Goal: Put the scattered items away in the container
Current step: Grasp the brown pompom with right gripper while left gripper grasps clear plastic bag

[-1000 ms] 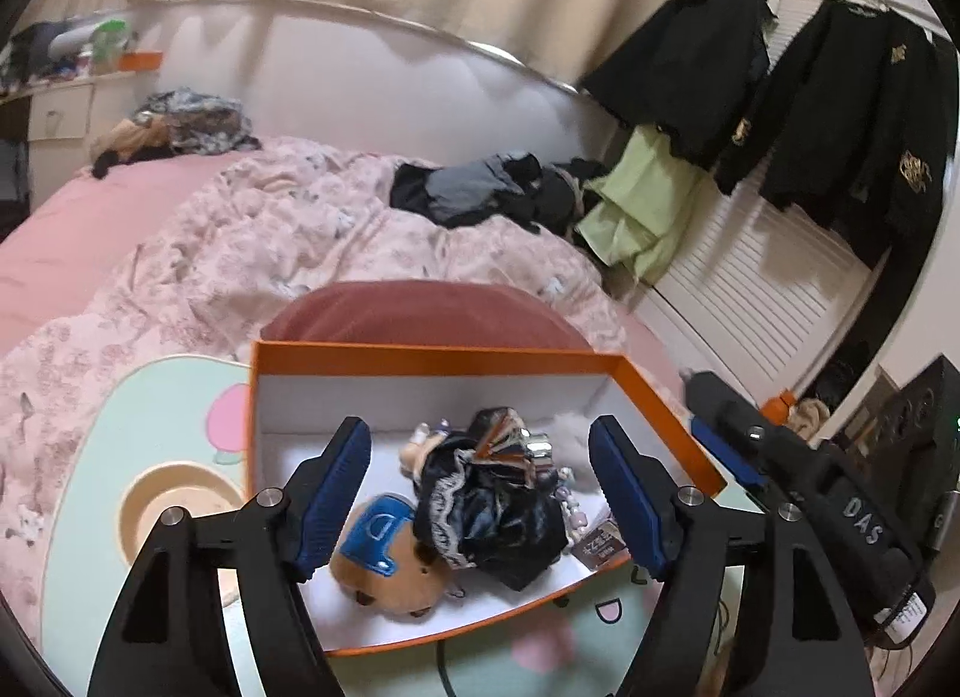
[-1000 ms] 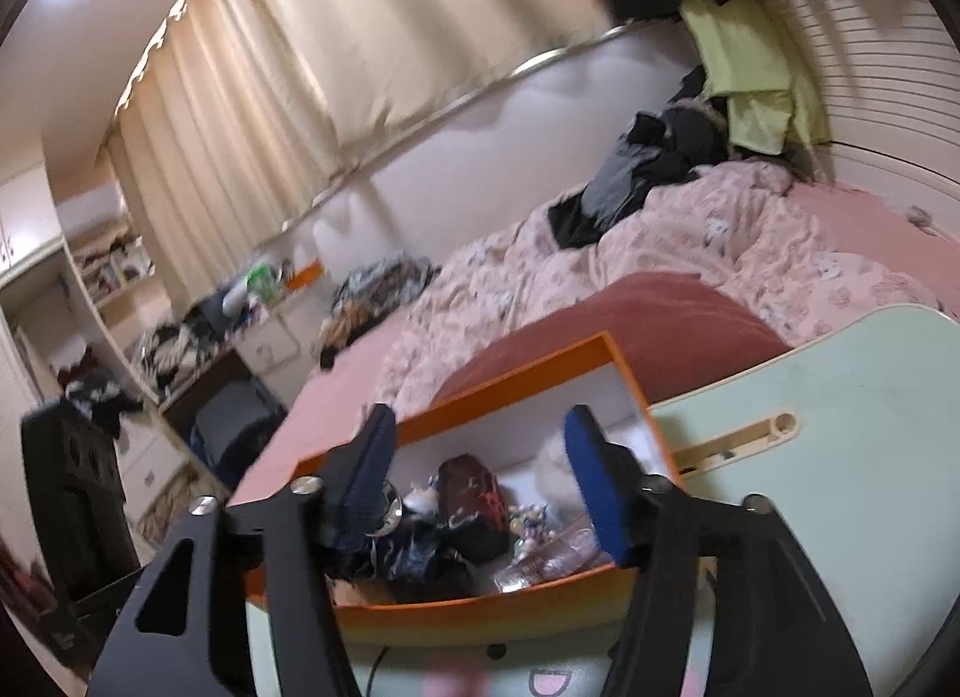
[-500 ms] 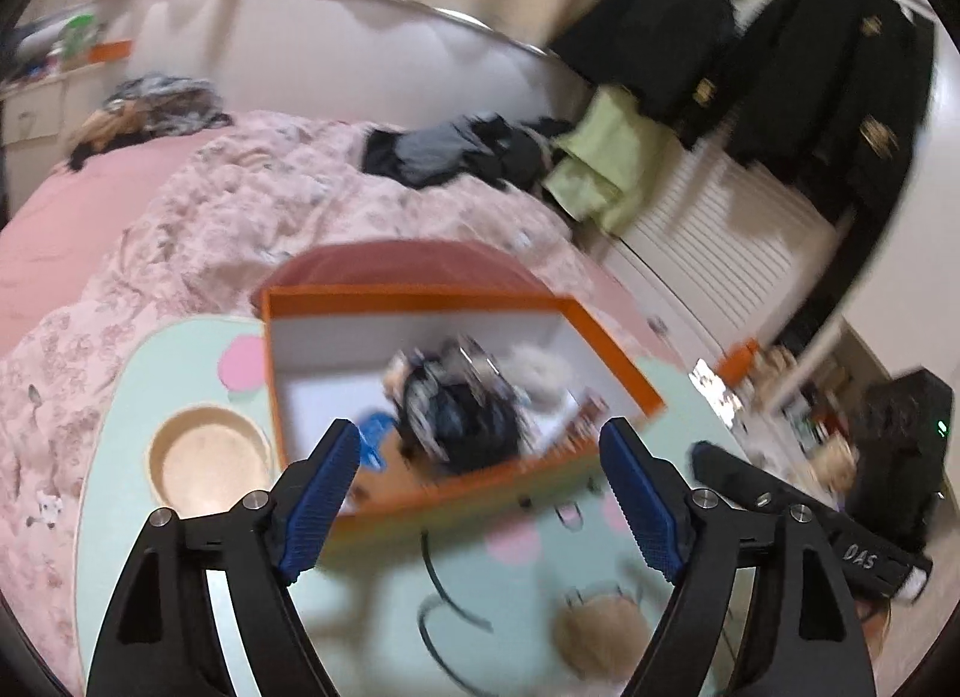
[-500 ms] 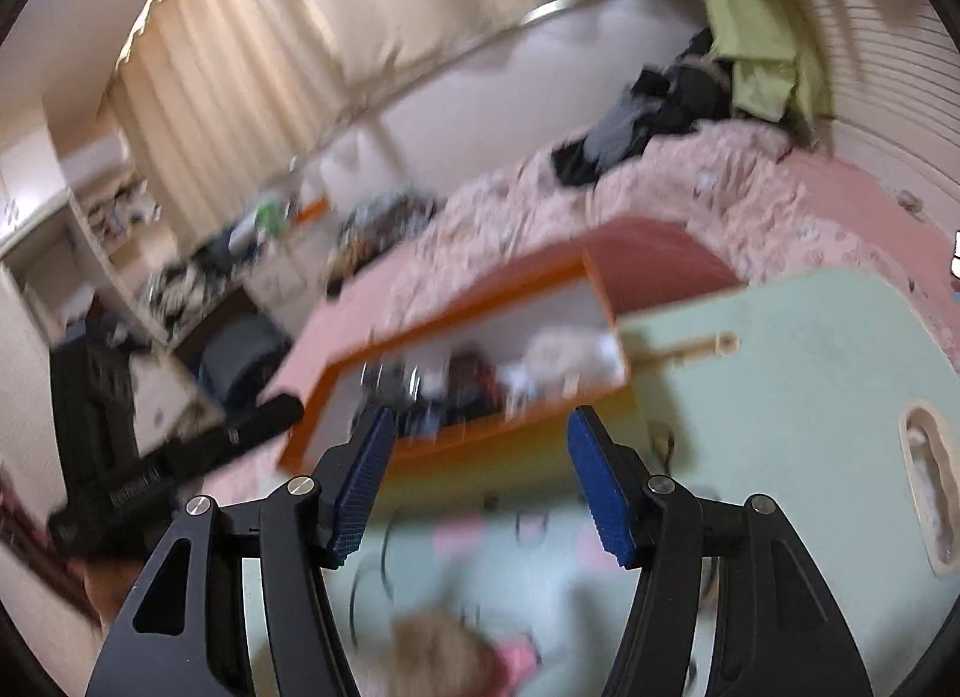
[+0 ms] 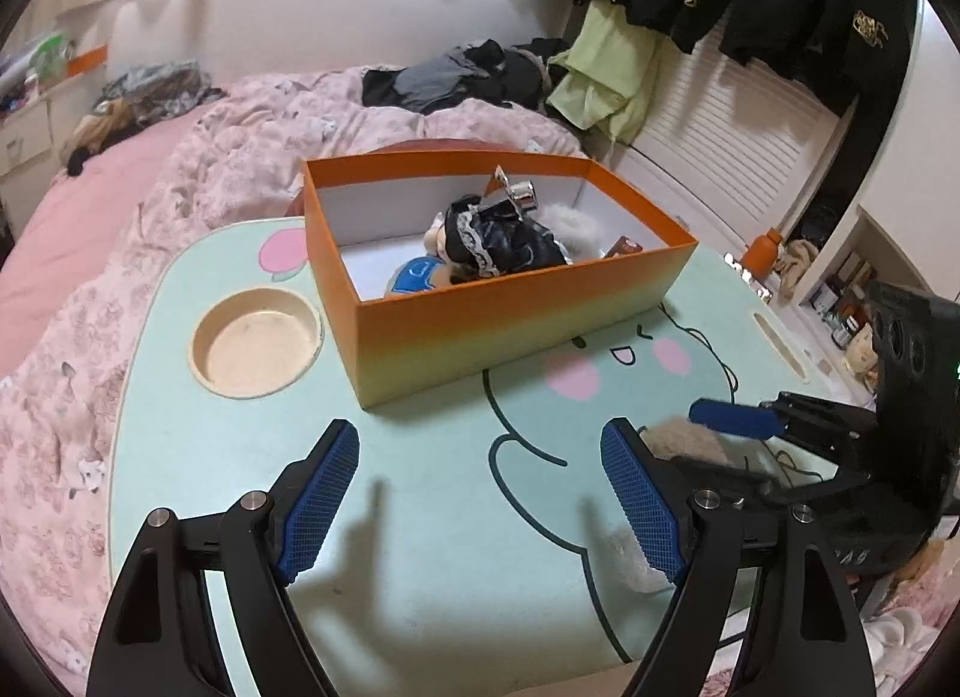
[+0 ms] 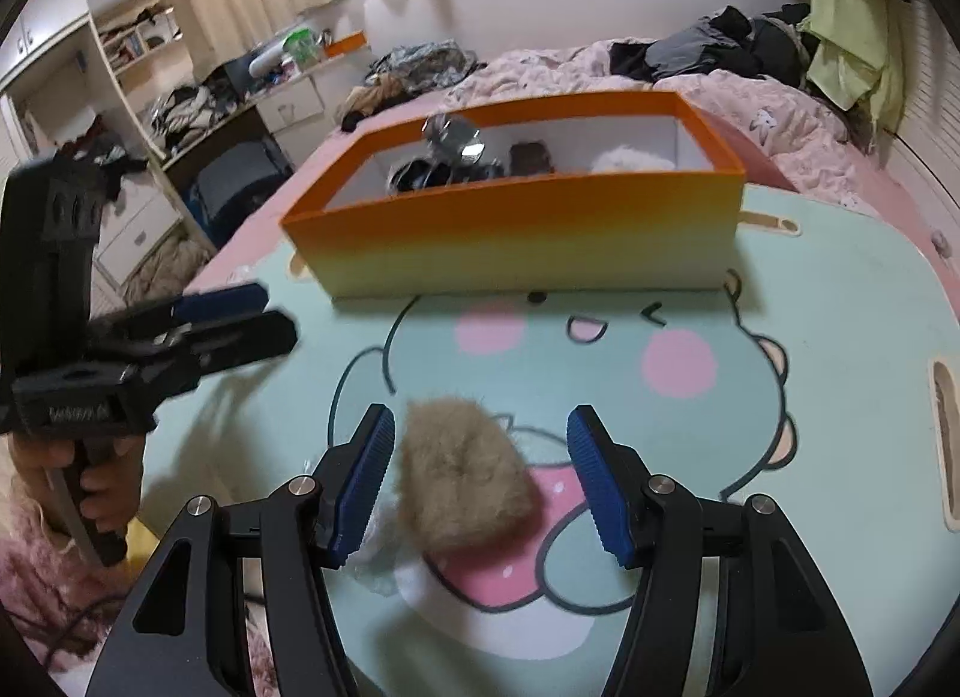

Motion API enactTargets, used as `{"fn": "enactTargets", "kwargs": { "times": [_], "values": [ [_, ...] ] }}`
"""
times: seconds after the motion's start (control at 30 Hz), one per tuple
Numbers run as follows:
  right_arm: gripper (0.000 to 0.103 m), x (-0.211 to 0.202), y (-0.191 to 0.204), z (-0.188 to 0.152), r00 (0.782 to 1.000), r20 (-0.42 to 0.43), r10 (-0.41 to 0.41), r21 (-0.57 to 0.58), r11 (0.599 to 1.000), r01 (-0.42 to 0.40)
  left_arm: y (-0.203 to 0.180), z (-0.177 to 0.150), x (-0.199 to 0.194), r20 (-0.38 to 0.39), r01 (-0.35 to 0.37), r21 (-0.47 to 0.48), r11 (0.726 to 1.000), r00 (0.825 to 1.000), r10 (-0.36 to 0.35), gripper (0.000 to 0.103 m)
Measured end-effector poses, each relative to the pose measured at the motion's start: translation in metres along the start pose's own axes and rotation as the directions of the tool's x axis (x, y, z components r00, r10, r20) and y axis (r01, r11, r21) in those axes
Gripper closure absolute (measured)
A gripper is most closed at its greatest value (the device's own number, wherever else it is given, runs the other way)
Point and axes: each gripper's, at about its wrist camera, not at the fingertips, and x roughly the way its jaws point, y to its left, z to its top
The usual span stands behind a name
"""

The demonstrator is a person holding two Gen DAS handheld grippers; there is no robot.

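1. The surface (image 5: 420,517) is pale mint green, printed with a cartoon face in dark outline with pink cheeks; a pink flower sits near its far left corner.
2. The cup recess (image 5: 255,341) in the surface is beige.
3. The box (image 6: 516,235) is orange at the rim, fading to yellow and cream lower down, and white inside.
4. The fluffy item (image 6: 465,484) is tan-brown.
5. The left gripper (image 5: 480,508) and right gripper (image 6: 480,481) are black with blue ribbed pads.
6. The bed quilt (image 5: 210,156) is pink with a floral pattern.
7. The hanging garment (image 5: 606,72) is lime green.
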Motion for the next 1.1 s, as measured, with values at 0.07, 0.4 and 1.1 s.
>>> {"fn": "enactTargets", "kwargs": {
  "times": [0.07,0.4,1.1],
  "values": [
    [0.047,0.006,0.001,-0.003,0.999,-0.029,-0.017,-0.008,1.000,0.017,-0.006,-0.002,0.000,-0.007,0.015,0.018,1.000,1.000,-0.015,0.020],
    [0.068,0.002,-0.004,-0.001,1.000,-0.007,-0.027,0.014,1.000,0.027,-0.040,-0.012,-0.005,-0.046,0.093,0.122,0.988,0.995,-0.088,0.020],
    [0.069,-0.009,-0.011,0.001,0.994,0.062,-0.087,0.068,0.994,0.083,-0.086,-0.046,0.017,-0.122,0.094,0.340,0.936,0.991,-0.055,0.068]
  ]
}}
